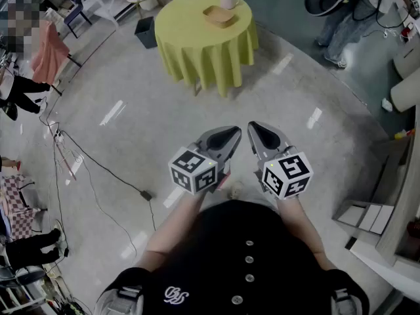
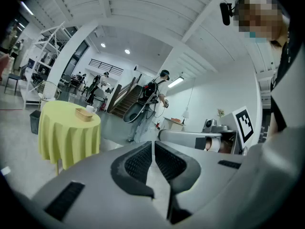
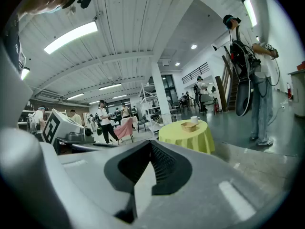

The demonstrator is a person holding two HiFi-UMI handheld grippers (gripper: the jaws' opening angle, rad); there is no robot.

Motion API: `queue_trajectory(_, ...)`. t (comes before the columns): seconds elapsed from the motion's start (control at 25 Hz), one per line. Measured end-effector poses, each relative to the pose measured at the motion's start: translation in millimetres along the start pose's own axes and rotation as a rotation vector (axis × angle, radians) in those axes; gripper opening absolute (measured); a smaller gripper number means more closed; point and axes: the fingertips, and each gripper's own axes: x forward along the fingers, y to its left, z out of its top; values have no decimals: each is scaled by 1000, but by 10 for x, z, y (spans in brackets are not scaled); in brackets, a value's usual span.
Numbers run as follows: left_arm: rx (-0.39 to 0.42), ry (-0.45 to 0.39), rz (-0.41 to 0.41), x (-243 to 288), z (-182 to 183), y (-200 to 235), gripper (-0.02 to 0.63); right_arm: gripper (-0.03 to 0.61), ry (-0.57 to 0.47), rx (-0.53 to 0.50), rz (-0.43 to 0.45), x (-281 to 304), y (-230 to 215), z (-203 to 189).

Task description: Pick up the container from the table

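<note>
A tan, shallow container (image 1: pixel 220 16) sits on a round table with a yellow-green cloth (image 1: pixel 203 44) far ahead of me, next to a white cup (image 1: pixel 228 0). The left gripper view shows the container (image 2: pixel 84 114) small at its left; in the right gripper view the container (image 3: pixel 189 126) lies right of centre. My left gripper (image 1: pixel 233 132) and right gripper (image 1: pixel 252 128) are held side by side close to my body, well short of the table. The jaws of both the left gripper (image 2: pixel 153 146) and the right gripper (image 3: pixel 151 145) are shut with nothing between them.
A dark bin (image 1: pixel 146 31) stands on the floor left of the table. Cables (image 1: pixel 98 176) trail across the floor at my left. A person with a backpack rig (image 1: pixel 341 18) stands at the far right. Shelving and boxes (image 1: pixel 374 215) line the right side.
</note>
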Motion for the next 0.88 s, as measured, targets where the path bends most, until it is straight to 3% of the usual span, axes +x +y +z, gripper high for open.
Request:
queue_trajectory(0.48, 21, -15, 8, 154, 65, 1, 28, 3, 3, -7, 49, 67, -63, 32)
queue_trajectory(0.88, 5, -40, 65, 281, 100, 111, 28, 3, -4, 2, 63, 124, -261, 118)
